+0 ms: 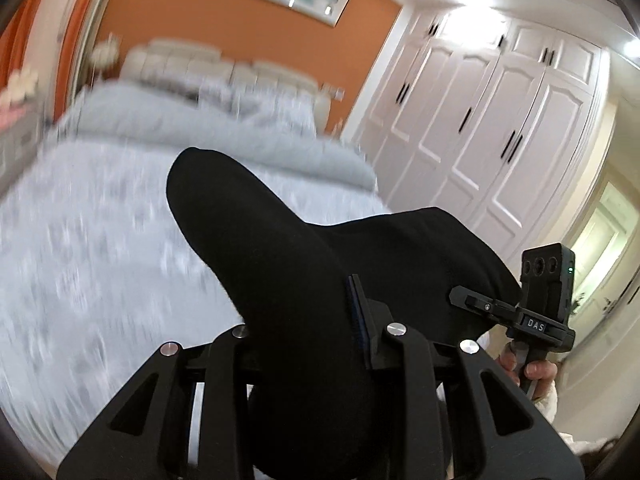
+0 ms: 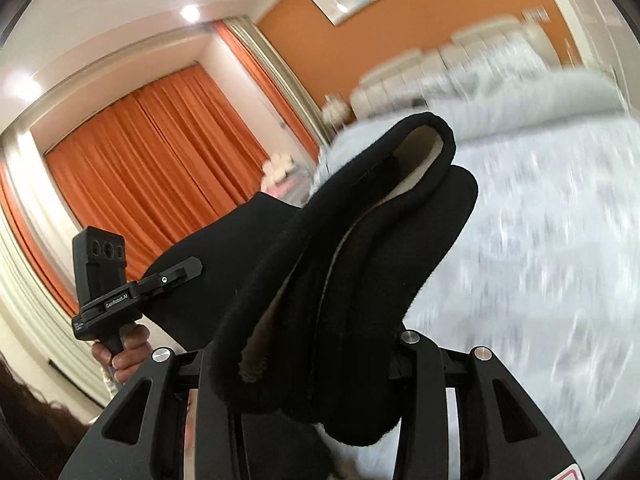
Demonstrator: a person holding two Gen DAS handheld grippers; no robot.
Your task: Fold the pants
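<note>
Both grippers, left gripper [image 1: 304, 344] and right gripper [image 2: 304, 360], clenched on black pants [image 1: 256, 248] held up over near end of bed [image 1: 80, 240]; thick bunched fabric could slip from either grip, wrecking fold alignment.

"DAS" sits on the small label plate of the right gripper [image 1: 476, 300] as seen from the left wrist view; "GenRobot.AI" runs along the left gripper [image 2: 188, 268] body in the right wrist view.

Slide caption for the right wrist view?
Both grippers clamp black pants aloft over the grey bed.
</note>
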